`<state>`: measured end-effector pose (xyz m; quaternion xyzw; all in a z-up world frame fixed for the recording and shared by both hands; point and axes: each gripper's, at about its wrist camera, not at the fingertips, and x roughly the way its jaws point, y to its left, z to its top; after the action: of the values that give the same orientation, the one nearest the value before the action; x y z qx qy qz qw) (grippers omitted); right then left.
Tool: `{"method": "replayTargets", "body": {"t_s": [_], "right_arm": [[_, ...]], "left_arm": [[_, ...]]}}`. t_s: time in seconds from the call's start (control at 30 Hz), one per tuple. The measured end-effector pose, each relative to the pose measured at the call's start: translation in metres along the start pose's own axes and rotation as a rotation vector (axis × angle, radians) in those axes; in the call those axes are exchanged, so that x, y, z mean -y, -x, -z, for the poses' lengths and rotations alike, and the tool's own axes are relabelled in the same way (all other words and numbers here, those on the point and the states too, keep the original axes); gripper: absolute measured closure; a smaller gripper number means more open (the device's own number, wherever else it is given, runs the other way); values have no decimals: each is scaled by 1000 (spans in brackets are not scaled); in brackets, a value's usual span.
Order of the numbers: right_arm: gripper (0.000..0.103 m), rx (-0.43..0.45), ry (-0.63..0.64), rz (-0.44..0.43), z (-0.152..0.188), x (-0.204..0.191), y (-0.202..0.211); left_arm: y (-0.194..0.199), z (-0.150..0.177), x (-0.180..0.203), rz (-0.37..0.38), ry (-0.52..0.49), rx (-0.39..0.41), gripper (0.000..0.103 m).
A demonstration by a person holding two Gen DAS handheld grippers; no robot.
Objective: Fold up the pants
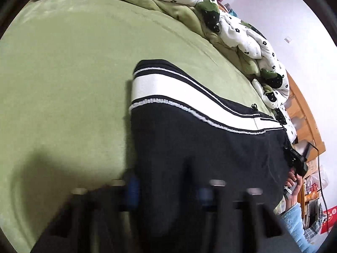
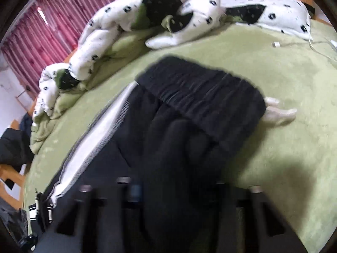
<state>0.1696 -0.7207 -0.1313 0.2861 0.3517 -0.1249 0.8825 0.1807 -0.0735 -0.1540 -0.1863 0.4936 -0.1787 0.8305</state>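
Note:
Black pants [image 1: 200, 147] with a white side stripe [image 1: 168, 92] lie on a green bed sheet [image 1: 63, 84]. My left gripper [image 1: 168, 191] holds a fold of the black cloth near the leg end, cloth bunched between its blurred fingers. In the right wrist view the pants [image 2: 189, 126] show their gathered elastic waistband [image 2: 200, 88] and white stripe [image 2: 94, 130]. My right gripper [image 2: 174, 187] has black cloth bunched between its fingers near the waist. The other gripper [image 1: 297, 160] and a hand in a blue sleeve show at the right of the left wrist view.
A rumpled white and green quilt [image 1: 242, 27] lies along the far side of the bed, also in the right wrist view [image 2: 126, 21]. A white cord [image 2: 280, 108] trails from the waistband. Red curtains [image 2: 42, 31], a wooden frame [image 1: 303, 116], a white cable [image 2: 316, 46].

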Motion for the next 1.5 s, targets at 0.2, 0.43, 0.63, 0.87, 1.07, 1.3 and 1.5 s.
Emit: {"method": "replayTargets", "body": {"t_s": [0.2,0.43,0.63,0.87,1.07,1.3,1.5], "right_arm": [[88,223,164,-28,1,-68,79],[88,318,258,-66,-1,-177,161],[88,292,261,-231,24,-260,193],[88,192,324,-268,90,-284,142],[84,-23,210,-62,111,-191,63],[66,-121,296,-2,156,-162,62],[58,0,457,176,183,-185,119]], "left_arm": [[36,-8,31,3,-74,111,93],[85,-29,14,136,-40,168,93],[158,-43,-45,33,-38,252,93],[167,-29,-126,-201,-45,207,92],[142,-7,-170,-237,51,149,71],[151,24,-186,-206,82,81,36],[167,75,-186,-175,71,111,31]]}}
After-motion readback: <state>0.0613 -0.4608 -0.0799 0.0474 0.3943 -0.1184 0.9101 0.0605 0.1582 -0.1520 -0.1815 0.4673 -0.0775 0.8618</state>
